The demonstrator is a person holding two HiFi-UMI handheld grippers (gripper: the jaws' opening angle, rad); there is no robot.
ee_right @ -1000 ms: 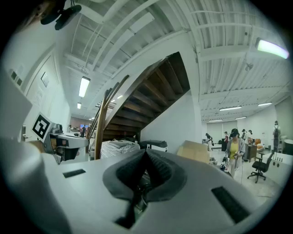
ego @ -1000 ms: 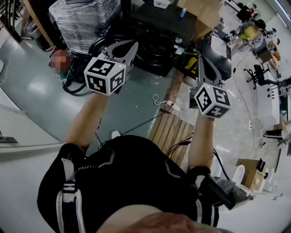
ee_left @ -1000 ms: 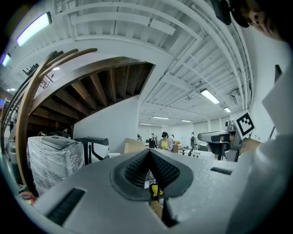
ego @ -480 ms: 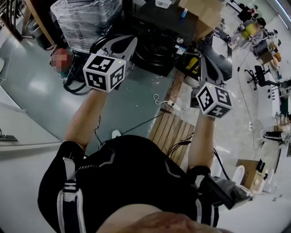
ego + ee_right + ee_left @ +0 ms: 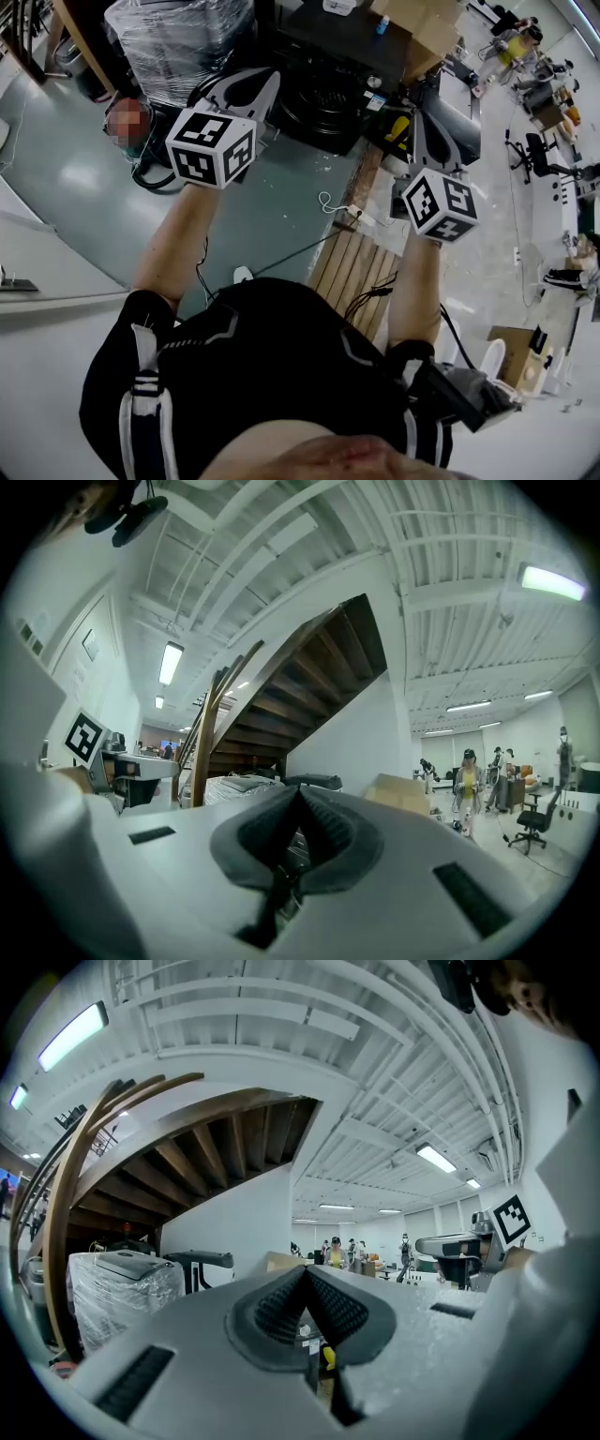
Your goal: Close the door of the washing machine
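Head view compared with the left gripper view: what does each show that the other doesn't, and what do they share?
Only the head view: the person's forearms, the black shirt, the green floor and the wooden pallet.
Only the left gripper view: the underside of the staircase, the ceiling lights and people far off in the hall.
Both: the left tool, jaws together with nothing between them, and the plastic-wrapped machine.
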